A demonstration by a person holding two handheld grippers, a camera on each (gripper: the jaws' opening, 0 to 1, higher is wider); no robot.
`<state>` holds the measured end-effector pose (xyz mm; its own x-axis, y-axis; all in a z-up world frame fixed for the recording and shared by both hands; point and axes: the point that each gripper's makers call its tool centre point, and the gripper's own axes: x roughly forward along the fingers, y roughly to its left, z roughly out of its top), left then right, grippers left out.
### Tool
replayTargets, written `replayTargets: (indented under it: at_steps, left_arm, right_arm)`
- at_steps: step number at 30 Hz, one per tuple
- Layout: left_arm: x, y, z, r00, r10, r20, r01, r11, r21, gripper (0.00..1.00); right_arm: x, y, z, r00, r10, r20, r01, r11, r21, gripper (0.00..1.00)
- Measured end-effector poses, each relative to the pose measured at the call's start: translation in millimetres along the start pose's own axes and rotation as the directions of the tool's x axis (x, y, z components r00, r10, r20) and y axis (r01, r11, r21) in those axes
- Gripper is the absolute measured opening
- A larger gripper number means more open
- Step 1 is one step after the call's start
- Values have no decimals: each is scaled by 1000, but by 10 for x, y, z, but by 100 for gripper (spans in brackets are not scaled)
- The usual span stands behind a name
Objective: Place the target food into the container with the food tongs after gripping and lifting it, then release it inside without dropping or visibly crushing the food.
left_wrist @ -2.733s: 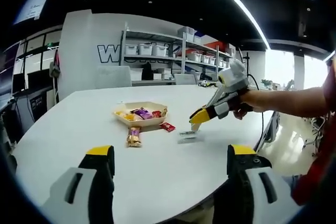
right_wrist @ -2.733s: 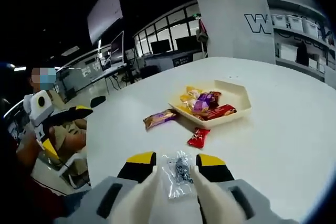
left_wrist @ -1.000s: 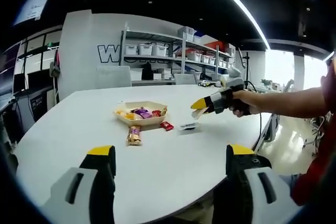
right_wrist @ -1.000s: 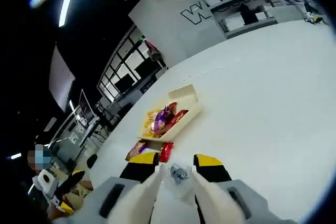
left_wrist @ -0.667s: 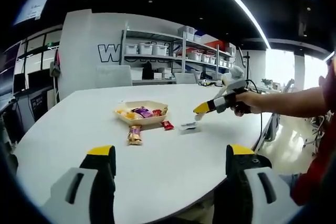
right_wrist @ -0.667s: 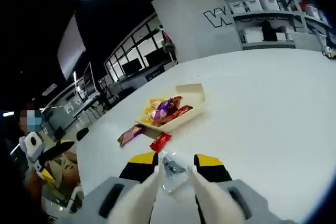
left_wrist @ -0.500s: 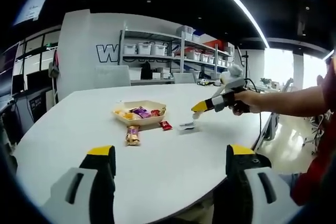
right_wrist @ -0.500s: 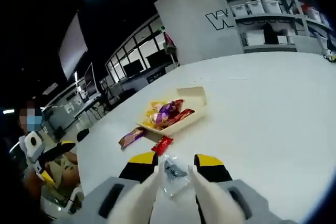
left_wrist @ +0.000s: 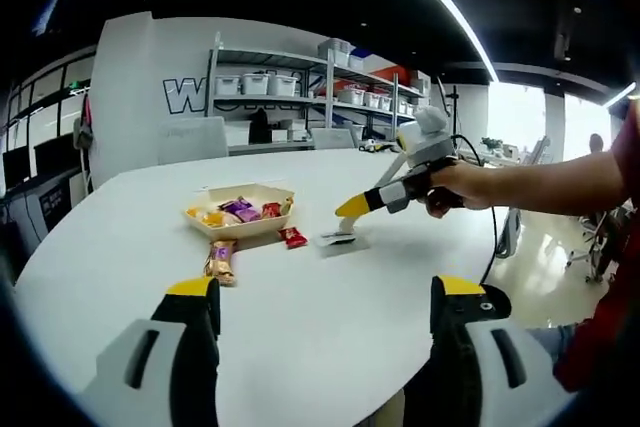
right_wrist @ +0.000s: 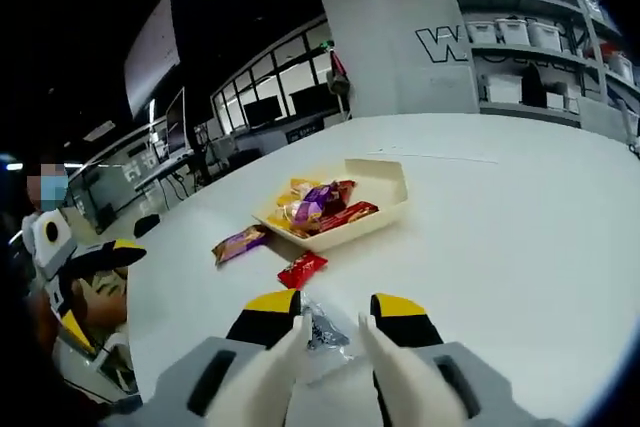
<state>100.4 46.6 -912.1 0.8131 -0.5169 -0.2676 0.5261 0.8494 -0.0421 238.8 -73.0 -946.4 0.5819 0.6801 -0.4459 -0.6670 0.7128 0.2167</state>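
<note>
My right gripper (right_wrist: 334,309) is shut on a clear packet (right_wrist: 322,331) with dark contents, holding it low over the white table (right_wrist: 520,247). In the left gripper view, a hand holds that right gripper (left_wrist: 350,211), and the clear packet (left_wrist: 337,239) hangs just under its tip. A beige tray (right_wrist: 385,209) with several wrapped snacks lies ahead and to the left. The same tray (left_wrist: 262,226) sits left of the packet in the left gripper view. My left gripper (left_wrist: 325,289) stands wide open over the near table edge, with nothing between its fingers.
A red snack packet (right_wrist: 301,269) lies between the tray and the clear packet. A brown-gold bar (right_wrist: 238,243) lies left of the tray. The left gripper (right_wrist: 92,285) and a seated person are at the far left. Shelves with white bins (left_wrist: 260,87) line the back wall.
The right gripper came down from a steep upward tilt and levelled out, still carrying the clear packet beside the red one. The left camera has swung, shifting its whole picture leftward.
</note>
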Motion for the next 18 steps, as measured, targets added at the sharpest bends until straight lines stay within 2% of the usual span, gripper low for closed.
replayTargets:
  at_steps: [5,10,18]
  left_arm:
    - [148,-66,-89,999,-32,-28,32,999,8,84]
    - [305,-217,-249,992,-94,-83,95,995,16,83]
    - [513,-436,-400,981,-162,-111,161,987,-14,83]
  right_arm:
    - [-5,143,-47,999,35,-2,-35,999,-21,23]
    - [-6,269,-89,998,67,1,-67,998,-9,23]
    - [-16,465,-167,993,121,8,-121,987,103,23]
